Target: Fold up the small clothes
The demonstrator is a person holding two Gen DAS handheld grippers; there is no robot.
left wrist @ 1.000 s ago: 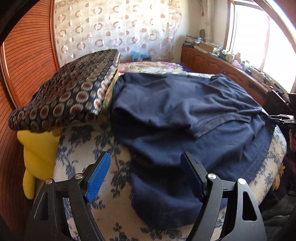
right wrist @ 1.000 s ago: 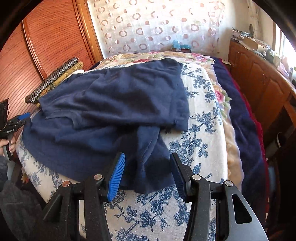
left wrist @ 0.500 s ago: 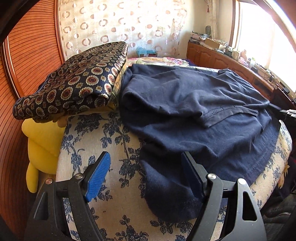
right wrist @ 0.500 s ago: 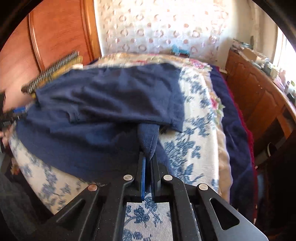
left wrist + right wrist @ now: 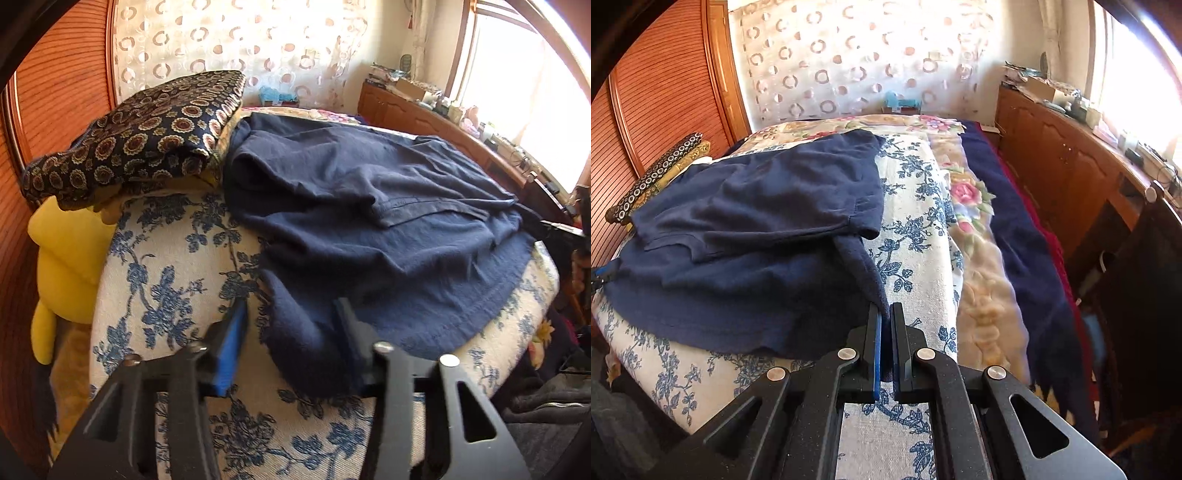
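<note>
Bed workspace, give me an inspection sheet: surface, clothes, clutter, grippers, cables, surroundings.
Surface: bed cover with blue flowers, partly covered.
Job's things: navy garment spread out, partly folded over itself.
Clutter: patterned cushion beside the garment; yellow pillow under it.
Grippers: left gripper has just been closing, a garment corner between its jaws, pads not yet pressing; right gripper shut on the garment's edge.
Cables: some by the window, too small to judge.
Surroundings: wooden cabinet, patterned curtain.

Sunlit window [image 5: 532,110] above a cluttered wooden cabinet [image 5: 1067,162]; slatted wood panelling [image 5: 59,85], perhaps a wardrobe; circle-patterned curtain [image 5: 857,59].
</note>
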